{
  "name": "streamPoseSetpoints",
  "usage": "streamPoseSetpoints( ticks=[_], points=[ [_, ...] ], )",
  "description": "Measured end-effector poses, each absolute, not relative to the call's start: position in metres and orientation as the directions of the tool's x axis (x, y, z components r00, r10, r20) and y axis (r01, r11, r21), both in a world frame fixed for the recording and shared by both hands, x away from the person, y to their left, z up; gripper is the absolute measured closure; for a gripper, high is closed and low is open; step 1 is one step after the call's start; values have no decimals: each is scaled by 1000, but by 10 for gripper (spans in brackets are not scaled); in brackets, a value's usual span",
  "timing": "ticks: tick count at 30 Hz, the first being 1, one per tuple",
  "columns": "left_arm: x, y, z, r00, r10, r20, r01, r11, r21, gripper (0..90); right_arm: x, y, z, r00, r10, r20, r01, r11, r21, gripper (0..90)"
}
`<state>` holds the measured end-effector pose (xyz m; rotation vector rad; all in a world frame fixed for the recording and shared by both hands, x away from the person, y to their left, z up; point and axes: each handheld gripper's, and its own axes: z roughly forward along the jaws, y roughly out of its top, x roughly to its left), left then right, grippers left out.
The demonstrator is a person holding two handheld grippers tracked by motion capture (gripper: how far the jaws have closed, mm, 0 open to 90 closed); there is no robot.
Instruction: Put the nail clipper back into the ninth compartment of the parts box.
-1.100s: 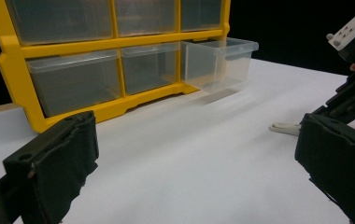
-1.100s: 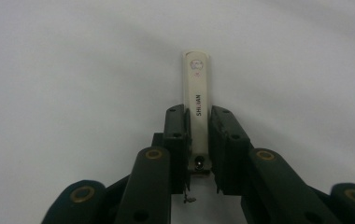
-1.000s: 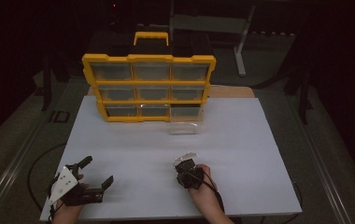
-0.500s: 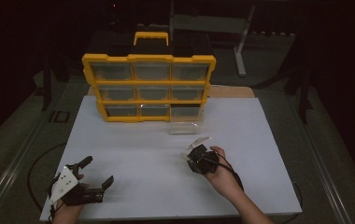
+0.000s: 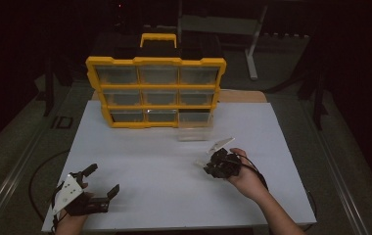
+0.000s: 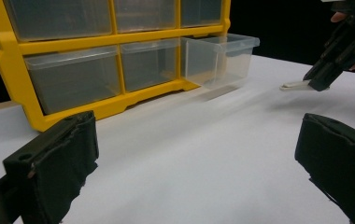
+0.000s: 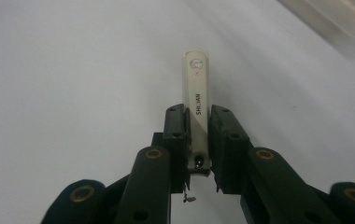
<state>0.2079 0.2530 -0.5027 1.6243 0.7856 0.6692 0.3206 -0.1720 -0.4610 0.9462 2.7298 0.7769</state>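
A white nail clipper (image 7: 196, 84) sticks out forward from between the jaws of my right gripper (image 7: 197, 116), which is shut on it. In the high view the right gripper (image 5: 221, 164) hovers over the right half of the white table (image 5: 164, 161), the nail clipper (image 5: 201, 164) pointing left. A clear drawer (image 5: 194, 129) stands pulled out of the bottom right slot of the yellow organizer (image 5: 157, 90), just beyond the right gripper. My left gripper (image 5: 102, 179) rests open and holds nothing near the front left edge. From its view the drawer (image 6: 220, 58) and the right gripper (image 6: 337, 51) lie ahead.
The yellow organizer (image 6: 115, 35) with clear drawers stands at the back of the table, a black case behind it. A metal stand (image 5: 250, 44) rises on the floor beyond. Dark floor surrounds the table.
My right gripper has moved away from the front edge and to the right, carrying the nail clipper closer to the pulled-out drawer. The left gripper has stayed put.
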Motion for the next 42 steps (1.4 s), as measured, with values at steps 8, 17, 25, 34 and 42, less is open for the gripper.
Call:
streamPoseSetpoints(
  ticks=[8,17,25,34,42],
  points=[
    [208,253,-503,614,789,14,139,-125,982,2,324,-183,-458,-850,527,26,461,717,523,778],
    [208,252,-503,613,790,14,140,-126,982,2,323,-188,-449,-918,396,18,344,775,530,778],
    [208,253,-504,613,790,11,141,-123,982,2,323,-191,-442,-944,329,14,286,799,529,777],
    [209,253,-504,612,791,8,142,-120,983,2,326,-195,-419,-957,289,-18,236,814,531,778],
    [208,253,-504,611,791,7,142,-119,983,2,333,-200,-391,-960,277,-50,205,808,553,777]
  ],
)
